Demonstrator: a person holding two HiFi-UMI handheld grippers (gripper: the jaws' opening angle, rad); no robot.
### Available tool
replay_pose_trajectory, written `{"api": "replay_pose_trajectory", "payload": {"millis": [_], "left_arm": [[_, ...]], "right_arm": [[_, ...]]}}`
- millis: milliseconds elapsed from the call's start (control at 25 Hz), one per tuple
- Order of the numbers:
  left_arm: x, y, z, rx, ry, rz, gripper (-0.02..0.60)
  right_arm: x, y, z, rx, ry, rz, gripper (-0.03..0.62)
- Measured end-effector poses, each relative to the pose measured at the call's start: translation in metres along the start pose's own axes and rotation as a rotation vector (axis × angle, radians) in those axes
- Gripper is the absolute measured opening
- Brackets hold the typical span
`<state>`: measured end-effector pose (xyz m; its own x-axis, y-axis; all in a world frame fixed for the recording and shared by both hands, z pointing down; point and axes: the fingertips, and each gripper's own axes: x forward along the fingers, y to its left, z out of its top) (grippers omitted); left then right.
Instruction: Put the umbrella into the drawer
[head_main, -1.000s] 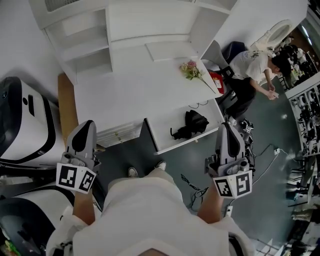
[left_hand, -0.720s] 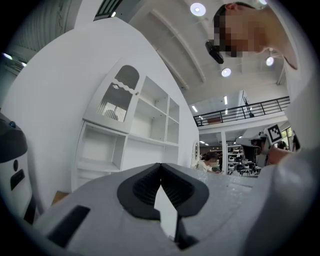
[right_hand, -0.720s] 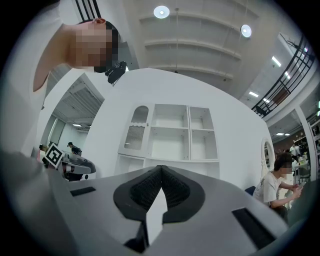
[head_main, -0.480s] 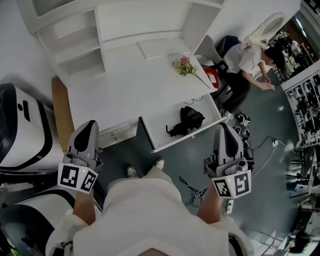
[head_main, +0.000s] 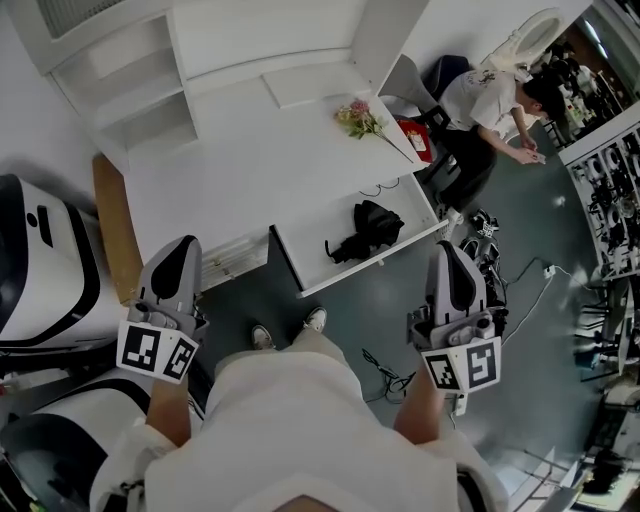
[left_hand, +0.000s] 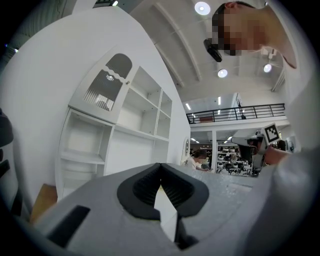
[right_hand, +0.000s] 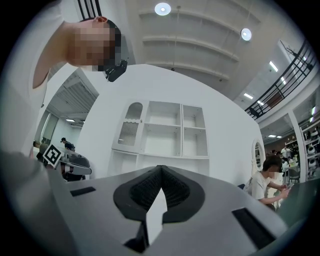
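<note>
A folded black umbrella (head_main: 362, 230) lies inside the open white drawer (head_main: 300, 252) that is pulled out of the white desk (head_main: 250, 165). My left gripper (head_main: 183, 247) is held near my body, left of the drawer and well short of it. Its jaws are shut with nothing between them, and in the left gripper view the left gripper (left_hand: 160, 167) points level toward the white shelf unit (left_hand: 125, 125). My right gripper (head_main: 447, 250) hangs over the floor right of the drawer's front corner. It is also shut and holds nothing, as the right gripper (right_hand: 160, 170) shows in its own view.
A flower bunch (head_main: 358, 117) lies on the desk's far right corner beside a red item (head_main: 412, 140). A person in a white shirt (head_main: 480, 90) bends over behind the desk. A white-and-black machine (head_main: 40, 270) stands at the left. Cables (head_main: 385, 375) trail on the grey floor.
In the head view the desk, drawer and umbrella have shifted left and slightly up. Both grippers keep their place beside my body and stay shut.
</note>
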<state>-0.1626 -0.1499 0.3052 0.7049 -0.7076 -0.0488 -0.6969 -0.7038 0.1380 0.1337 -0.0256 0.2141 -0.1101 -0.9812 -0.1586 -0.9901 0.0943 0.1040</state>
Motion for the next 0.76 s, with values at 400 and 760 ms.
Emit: {"api": "replay_pose_trajectory", "payload": {"millis": [400, 760], "left_arm": [[0.002, -0.004, 0.005, 0.013, -0.008, -0.005, 0.014], [-0.003, 0.005, 0.002, 0.008, -0.004, 0.003, 0.014]], "right_arm": [[0.001, 0.0, 0.0, -0.014, 0.002, 0.007, -0.002], [0.008, 0.01, -0.002, -0.026, 0.004, 0.017, -0.002]]}}
